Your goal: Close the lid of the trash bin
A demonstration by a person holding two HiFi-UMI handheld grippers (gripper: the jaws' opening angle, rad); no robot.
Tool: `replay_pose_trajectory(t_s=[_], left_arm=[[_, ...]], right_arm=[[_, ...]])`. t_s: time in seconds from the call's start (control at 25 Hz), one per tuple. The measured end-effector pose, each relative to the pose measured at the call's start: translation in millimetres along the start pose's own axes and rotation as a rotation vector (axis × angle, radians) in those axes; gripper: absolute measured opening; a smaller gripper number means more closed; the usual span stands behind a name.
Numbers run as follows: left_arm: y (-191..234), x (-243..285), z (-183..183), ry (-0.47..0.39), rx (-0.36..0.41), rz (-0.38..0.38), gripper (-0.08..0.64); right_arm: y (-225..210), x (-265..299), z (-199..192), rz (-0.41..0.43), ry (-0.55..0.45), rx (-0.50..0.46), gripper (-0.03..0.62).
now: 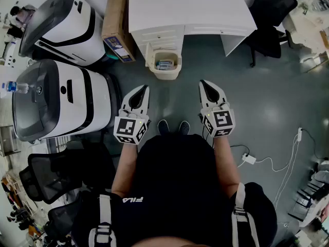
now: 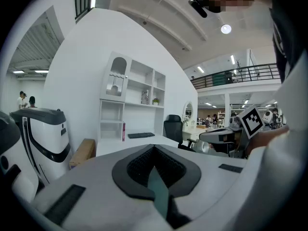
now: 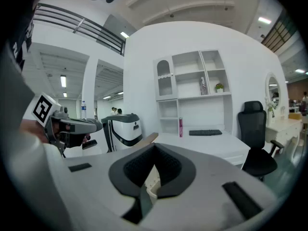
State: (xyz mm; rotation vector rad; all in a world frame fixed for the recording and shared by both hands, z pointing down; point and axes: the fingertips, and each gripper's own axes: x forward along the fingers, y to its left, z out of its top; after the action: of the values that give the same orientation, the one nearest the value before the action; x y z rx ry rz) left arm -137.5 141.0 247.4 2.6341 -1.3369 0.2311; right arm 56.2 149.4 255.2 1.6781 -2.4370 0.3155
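Note:
A cream trash bin (image 1: 165, 64) stands on the grey floor against the front of a white desk (image 1: 190, 14). Its top is open, with some rubbish showing inside, and its lid stands up at the back. My left gripper (image 1: 144, 88) and right gripper (image 1: 204, 83) hover side by side in front of me, short of the bin, pointing toward it. Both are shut with nothing between the jaws. In the right gripper view a sliver of the cream bin (image 3: 151, 181) shows through the gap under the closed jaws of the right gripper (image 3: 154, 149). The left gripper (image 2: 154, 149) shows only floor there.
Two large white-and-black machines (image 1: 64, 27) (image 1: 56, 104) stand at the left, with a cardboard box (image 1: 117, 24) leaning beside the desk. A black office chair (image 1: 268, 12) is at the right of the desk. More black chairs (image 1: 51, 174) sit lower left. A power strip with cables (image 1: 249, 159) lies on the floor at the right.

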Motion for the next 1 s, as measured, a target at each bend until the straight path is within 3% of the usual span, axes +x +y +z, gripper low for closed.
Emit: replay_pose_trajectory(t_s=[0.6,0.88,1.0], left_arm=[[12,-5,-4,-0.011,-0.045,0.021,0.002],[16,-6,4,-0.079,-0.046,0.043,0.006],[18,-4,5,-0.070,-0.034,0.061,0.169]], right_arm=[[9,0,-6,0.018,0.010,0.014,0.003],[9,2,-7,0.017,0.005,0.024,0.003],[12,0,-3,0.031,-0.014,0.009,0.003]])
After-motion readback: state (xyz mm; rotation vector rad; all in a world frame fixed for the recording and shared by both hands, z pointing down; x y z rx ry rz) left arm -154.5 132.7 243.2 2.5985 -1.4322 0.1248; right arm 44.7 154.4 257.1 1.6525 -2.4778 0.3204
